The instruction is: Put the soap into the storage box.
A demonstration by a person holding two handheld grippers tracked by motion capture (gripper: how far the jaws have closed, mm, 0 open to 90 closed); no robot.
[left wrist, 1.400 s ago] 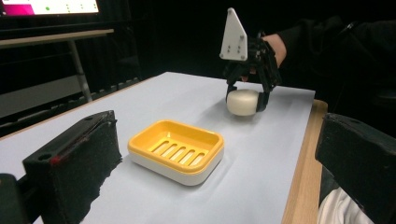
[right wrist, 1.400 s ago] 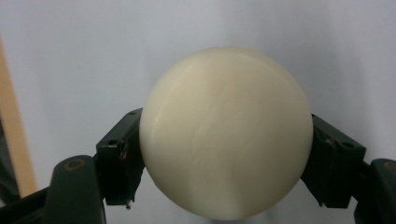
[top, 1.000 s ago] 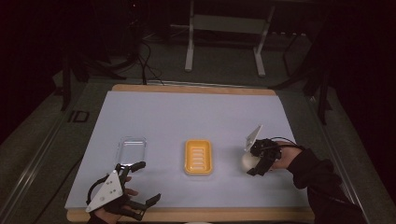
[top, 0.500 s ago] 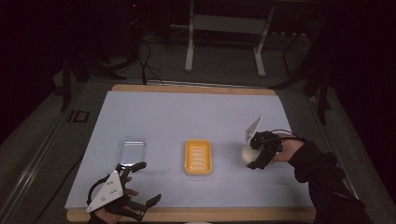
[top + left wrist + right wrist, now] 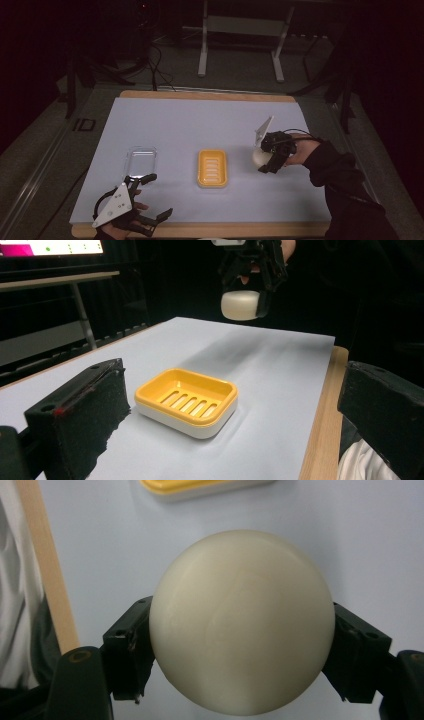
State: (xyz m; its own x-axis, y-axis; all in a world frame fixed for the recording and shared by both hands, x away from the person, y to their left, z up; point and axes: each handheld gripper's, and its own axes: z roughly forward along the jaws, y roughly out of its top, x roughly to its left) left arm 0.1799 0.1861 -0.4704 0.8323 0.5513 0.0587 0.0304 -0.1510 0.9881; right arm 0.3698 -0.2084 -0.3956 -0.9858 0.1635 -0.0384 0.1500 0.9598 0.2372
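Pale blue table mat (image 5: 200, 120), with a yellow slotted plastic soap dish (image 5: 212, 168) sitting mid-table. Right gripper (image 5: 268, 154) is clamped on a round cream soap bar (image 5: 242, 622), held up off the mat. Left gripper (image 5: 145, 200) is spread wide, empty. Looks like mid-carry; next it needs lowering square into the dish.

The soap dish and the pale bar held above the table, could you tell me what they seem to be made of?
The soap dish looks like glossy moulded plastic: a yellow slotted tray in a white base, with soft highlights. The bar looks like cream soap, matte and waxy with rounded edges, though smooth plastic cannot be ruled out. The right gripper clamps it.
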